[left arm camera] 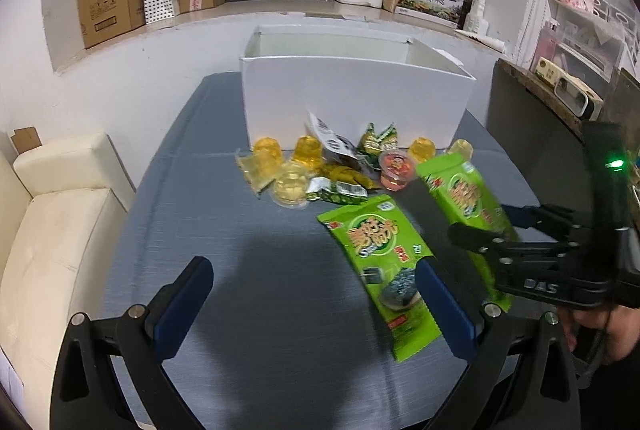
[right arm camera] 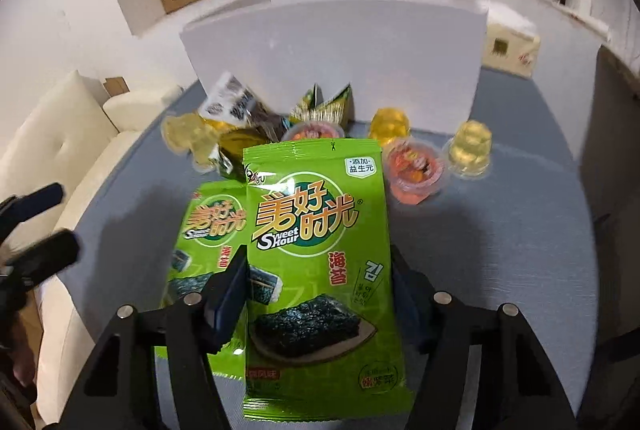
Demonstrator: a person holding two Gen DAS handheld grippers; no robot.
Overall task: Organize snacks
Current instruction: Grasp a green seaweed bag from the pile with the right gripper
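1. Fingers of the right gripper sit closed against the two side edges of a green seaweed packet, low on its body; the packet stands nearly upright in the grip, seemingly clear of the table.
2. Left gripper hangs wide open and empty over the table, its blue pads well apart. One pad overlaps the edge of a second seaweed packet in view; whether they touch cannot be told.
3. That second packet lies flat on the table, just left of the held one.
4. Behind both sits a heap of jelly cups and small sachets, and past them an open white box, the likely destination.
5. Handling, as a judgement: the packet looks very light, puffed with air, its film glossy and slippery. The sheets inside are brittle, so a hard squeeze would crush them.
6. Holding across the width, as now, suits it; a grip on the crimped seam would be safer against slipping.
7. Flat on the table, the other packet offers little edge. It may need tipping up, or a pinch at one end.
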